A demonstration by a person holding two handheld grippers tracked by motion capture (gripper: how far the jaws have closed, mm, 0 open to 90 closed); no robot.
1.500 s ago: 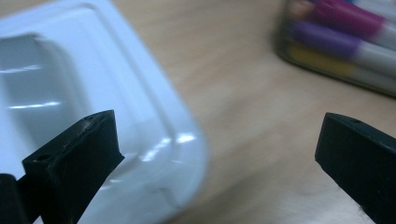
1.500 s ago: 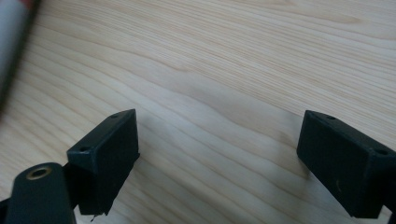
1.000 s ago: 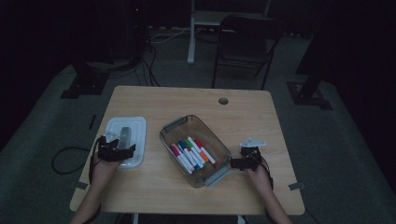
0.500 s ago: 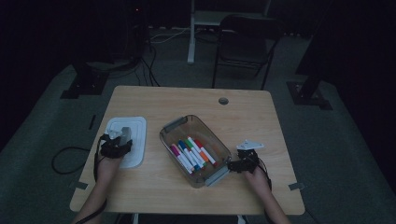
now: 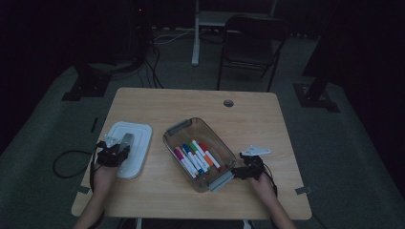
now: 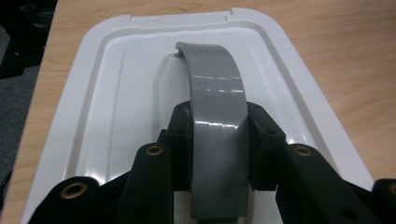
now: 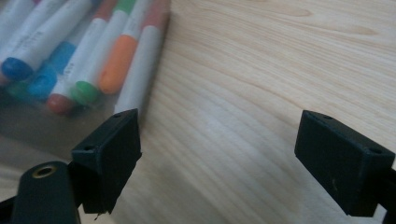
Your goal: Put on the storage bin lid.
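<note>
The left gripper (image 6: 218, 135), jaws just closing, clamps the grey handle (image 6: 216, 93) of the white lid (image 5: 128, 143); the marker bin (image 5: 200, 152) lies at its 3 o'clock. The right gripper (image 7: 224, 154) stands apart.

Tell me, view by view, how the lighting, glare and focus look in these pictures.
High view: dim and murky, the room beyond the table nearly black. Left gripper view: bright and sharp, with glare streaks on the grey handle and the white lid. Right gripper view: well lit, but the markers and wood grain are soft and out of focus.
</note>
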